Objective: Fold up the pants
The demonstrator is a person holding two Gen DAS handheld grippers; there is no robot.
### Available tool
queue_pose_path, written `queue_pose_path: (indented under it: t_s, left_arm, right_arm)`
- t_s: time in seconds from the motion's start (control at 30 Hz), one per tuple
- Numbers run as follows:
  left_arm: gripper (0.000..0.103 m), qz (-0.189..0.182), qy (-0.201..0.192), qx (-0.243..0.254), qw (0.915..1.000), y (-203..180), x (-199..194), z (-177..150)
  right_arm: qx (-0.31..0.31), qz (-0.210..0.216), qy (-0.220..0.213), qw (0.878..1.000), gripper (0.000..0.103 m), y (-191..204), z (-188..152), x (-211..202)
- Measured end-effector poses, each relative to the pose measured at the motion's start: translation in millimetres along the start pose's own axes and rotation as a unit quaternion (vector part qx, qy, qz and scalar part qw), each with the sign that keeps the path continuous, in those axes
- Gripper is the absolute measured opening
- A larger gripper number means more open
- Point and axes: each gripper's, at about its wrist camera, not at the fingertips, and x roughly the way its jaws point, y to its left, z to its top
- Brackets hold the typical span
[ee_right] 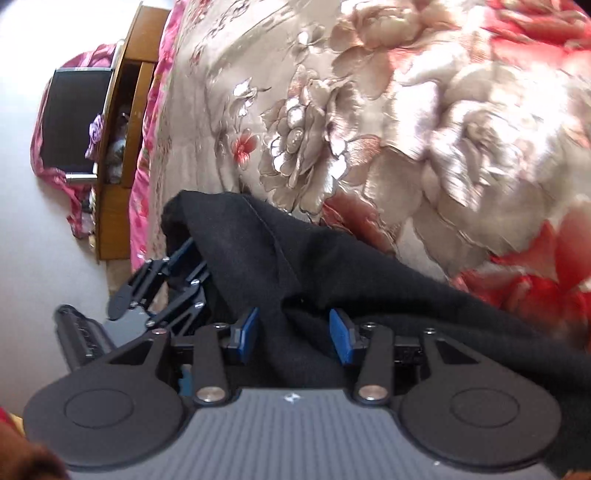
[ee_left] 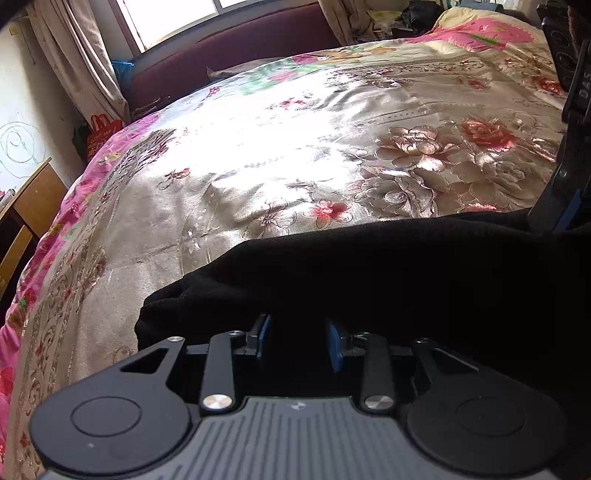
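The black pants (ee_left: 369, 277) lie bunched on the near part of a floral satin bedspread (ee_left: 258, 147). My left gripper (ee_left: 298, 332) is buried in their left end, with the blue pads closed on a thick fold of black cloth. In the right wrist view the pants (ee_right: 258, 240) run from the left end back under my right gripper (ee_right: 293, 325). Its blue pads stand apart with a loose ridge of cloth between them, and they do not pinch it. The left gripper's linkage (ee_right: 166, 280) pokes into the cloth at the left. One finger of the right gripper (ee_left: 550, 206) shows at the right edge.
The bedspread (ee_right: 406, 110) stretches far beyond the pants. A dark red headboard (ee_left: 229, 48) and a window lie behind it. A wooden bedside cabinet (ee_left: 33, 199) stands at the bed's left side, with the bed's edge dropping to the floor there. A pillow (ee_left: 480, 26) sits at the far right.
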Motion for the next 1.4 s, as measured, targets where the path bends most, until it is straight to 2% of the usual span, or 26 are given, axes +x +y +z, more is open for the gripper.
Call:
queue_pose_path:
  t_s: [0.13, 0.27, 0.4, 0.47, 0.53, 0.7, 0.77, 0.8, 0.87, 0.93, 1.0, 1.03, 1.07, 1.13, 1.27, 1.4]
  left_arm:
    - [0.047, 0.000, -0.003, 0.001, 1.0000, -0.3, -0.5, -1.5]
    - [0.047, -0.005, -0.005, 0.000, 1.0000, 1.4, -1.6, -2.8]
    - [0.047, -0.008, -0.006, -0.002, 1.0000, 2.4, -1.1, -3.7]
    - [0.047, -0.009, -0.007, -0.004, 0.9999, 2.6, -1.4, -4.2]
    - [0.047, -0.009, -0.007, -0.003, 0.9999, 1.5, -0.4, -5.0]
    - [0.048, -0.006, -0.006, 0.002, 1.0000, -1.1, 0.3, -5.0]
    - [0.048, -0.005, -0.006, 0.004, 1.0000, -1.7, 0.7, -5.0]
    - [0.048, -0.005, -0.006, 0.006, 1.0000, -2.2, 1.1, -5.1]
    - [0.048, -0.005, -0.007, 0.012, 0.9999, -2.5, 0.0, -5.1]
    - [0.049, -0.009, -0.007, 0.009, 0.9999, -1.0, 0.1, -7.0]
    - [0.050, -0.010, -0.010, 0.010, 0.9999, -1.4, 3.0, -10.7]
    - [0.050, -0.009, -0.011, 0.010, 0.9998, -2.6, 5.0, -12.6]
    - [0.050, -0.007, -0.011, 0.011, 0.9999, -4.0, 6.5, -13.6]
    - [0.051, 0.000, -0.011, 0.019, 0.9998, -7.8, 6.5, -13.1]
    - [0.051, 0.007, -0.004, 0.020, 0.9998, -9.1, -3.0, -3.8]
    - [0.051, 0.007, -0.025, 0.012, 0.9996, -14.8, -20.2, 11.9]
  right_arm:
    - [0.009, 0.024, 0.007, 1.000, 0.053, 4.8, 1.2, 6.2]
    - [0.015, 0.003, 0.008, 1.000, 0.052, 14.2, -10.5, -11.2]
    - [-0.003, -0.064, 0.010, 0.998, 0.051, 18.6, -19.7, -21.0]
    - [0.000, -0.075, -0.011, 0.997, 0.053, 12.9, -24.7, -24.7]
    - [0.010, -0.056, -0.016, 0.998, 0.053, 5.8, -24.6, -19.4]
    - [-0.035, -0.024, -0.055, 0.998, 0.053, 15.5, -16.9, 2.5]
    - [-0.050, -0.015, -0.054, 0.997, 0.061, 18.0, -10.0, 17.0]
    - [-0.044, -0.019, -0.053, 0.997, 0.061, 16.6, -6.3, 21.3]
    - [-0.016, -0.002, -0.072, 0.997, 0.048, 9.9, 1.2, 9.6]
    - [0.025, 0.034, -0.099, 0.994, 0.047, -3.0, 14.1, -14.6]
    - [0.073, 0.075, -0.139, 0.985, 0.047, -21.1, 32.5, -39.1]
    - [0.077, 0.079, -0.165, 0.980, 0.047, -28.4, 41.9, -47.5]
    - [0.074, 0.065, -0.188, 0.977, 0.046, -33.1, 49.5, -53.1]
    - [0.076, 0.028, -0.208, 0.975, 0.045, -36.4, 56.5, -55.9]
    - [0.007, -0.019, -0.229, 0.973, 0.045, -10.9, 28.0, -71.3]
    - [-0.051, 0.006, -0.212, 0.976, 0.046, 16.5, -25.2, -72.8]
